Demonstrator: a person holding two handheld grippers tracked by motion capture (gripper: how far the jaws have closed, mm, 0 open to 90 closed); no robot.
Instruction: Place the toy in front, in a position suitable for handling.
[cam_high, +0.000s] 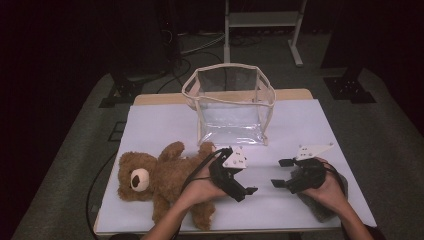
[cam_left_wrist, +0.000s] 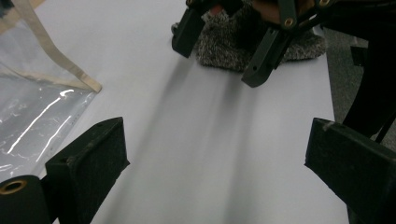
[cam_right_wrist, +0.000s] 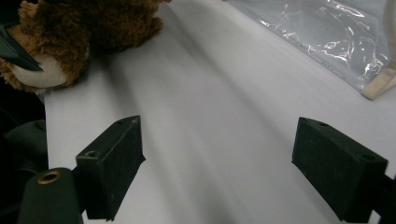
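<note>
The left claw (cam_high: 239, 186) is held spread, with nothing between its jaws; it hangs just above the counter (cam_high: 300, 125), close beside the teddy bear (cam_high: 160, 182). The right claw (cam_high: 283, 175) is likewise spread and empty, and it faces the left claw across a bare strip of the white counter surface. In the left gripper view the right claw (cam_left_wrist: 224, 56) is seen ahead, with a grey knitted item (cam_left_wrist: 224, 46) lying under the hand behind it.

The step in hand is judged to be the approach to the teddy bear, probably for placing into the clear bag (cam_high: 230, 107). For a sound grasp, the left claw should be turned towards the bear and closed on a firm part, such as the torso or a limb, rather than on loose fur. The bag's rim should be steadied by the right claw if the walls sag.

The teddy bear is brown and plush, with a pale muzzle. It lies on its back at the near left of the counter, head to the left. The clear bag stands upright and open behind it, trimmed in beige.
</note>
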